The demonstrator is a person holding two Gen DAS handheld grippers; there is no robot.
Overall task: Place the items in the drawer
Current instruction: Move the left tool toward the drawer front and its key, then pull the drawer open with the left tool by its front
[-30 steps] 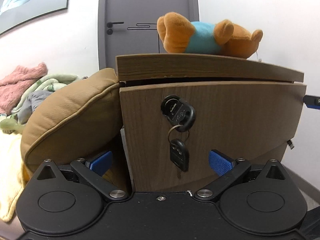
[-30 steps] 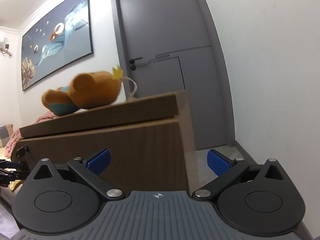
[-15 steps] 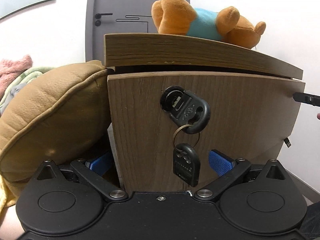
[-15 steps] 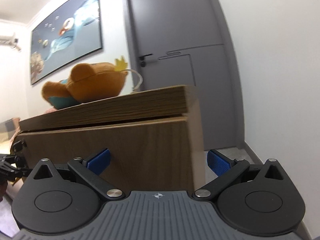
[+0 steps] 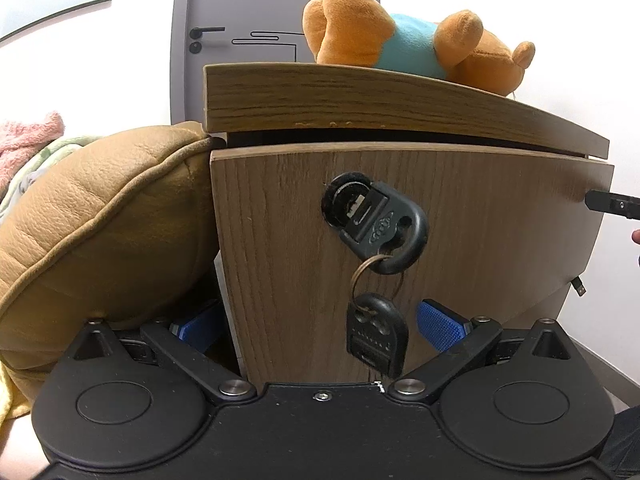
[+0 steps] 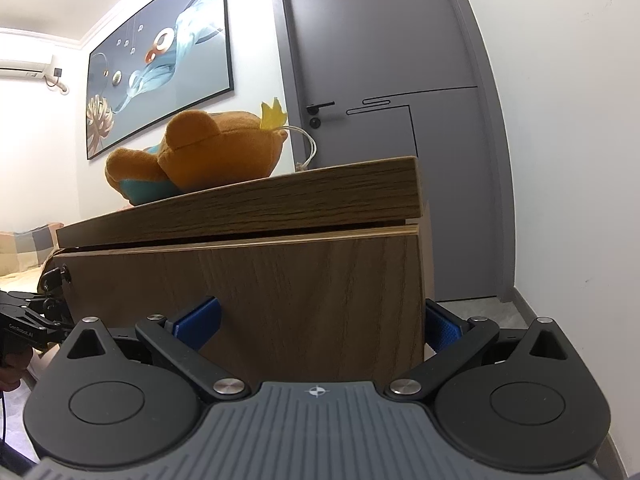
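An orange plush bear in a teal shirt lies on top of a wooden bedside cabinet. Below is the drawer front, slightly ajar, with a black key in its lock and a second key hanging. My left gripper is open, its blue pads straddling the drawer front's left edge. In the right wrist view the bear and the drawer front show; my right gripper is open, straddling the drawer front's right edge.
A tan leather cushion presses against the cabinet's left side, with pink and green cloth behind it. A grey door and a framed picture are on the wall behind. White wall lies to the right.
Both grippers have moved closer to the drawer front, and now each straddles one of its side edges. The drawer front looms larger in both views.
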